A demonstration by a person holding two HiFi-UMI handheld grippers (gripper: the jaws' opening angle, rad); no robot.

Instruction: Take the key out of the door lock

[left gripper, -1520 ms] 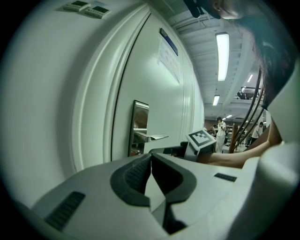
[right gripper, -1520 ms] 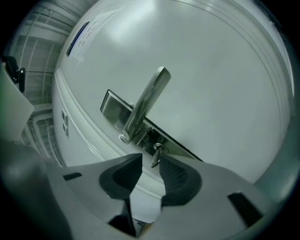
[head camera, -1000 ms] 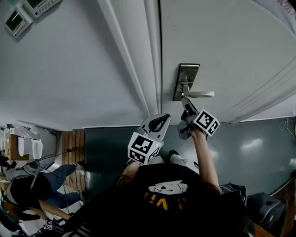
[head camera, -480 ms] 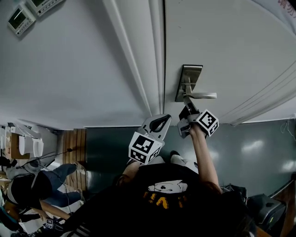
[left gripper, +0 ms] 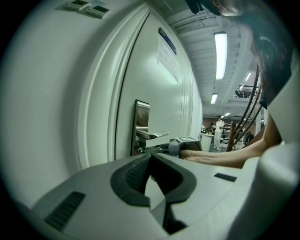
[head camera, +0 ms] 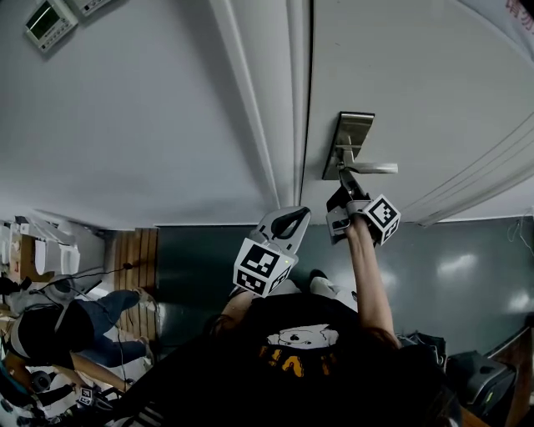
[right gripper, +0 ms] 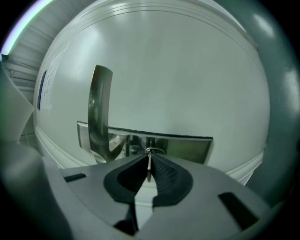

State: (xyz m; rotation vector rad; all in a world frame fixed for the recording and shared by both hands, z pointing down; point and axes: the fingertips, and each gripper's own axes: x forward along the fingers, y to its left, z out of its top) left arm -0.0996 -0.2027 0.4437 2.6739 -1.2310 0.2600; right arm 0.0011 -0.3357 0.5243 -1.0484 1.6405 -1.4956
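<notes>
A brushed-metal lock plate [head camera: 354, 129] with a lever handle [head camera: 374, 168] sits on the pale door [head camera: 417, 83]. My right gripper [head camera: 343, 176] is up against the plate just below the handle. In the right gripper view the thin metal key [right gripper: 149, 162] stands edge-on between the jaws. The jaws have just been closing and now pinch the key in front of the plate [right gripper: 183, 146], beside the handle [right gripper: 99, 112]. My left gripper [head camera: 289, 218] hangs back from the door, shut with nothing in it. From it I see the plate [left gripper: 141, 117] and the right gripper [left gripper: 185, 143].
The door frame [head camera: 279, 100] runs left of the plate, with a plain wall [head camera: 125, 125] beyond and small wall panels [head camera: 46, 18] at the top left. A seated person [head camera: 67, 329] is at the lower left, and a bag [head camera: 480, 375] at the lower right.
The right gripper has stayed at the lock plate and rolled a little. The head view has shifted, so the door and plate sit further right. The left gripper has kept still.
</notes>
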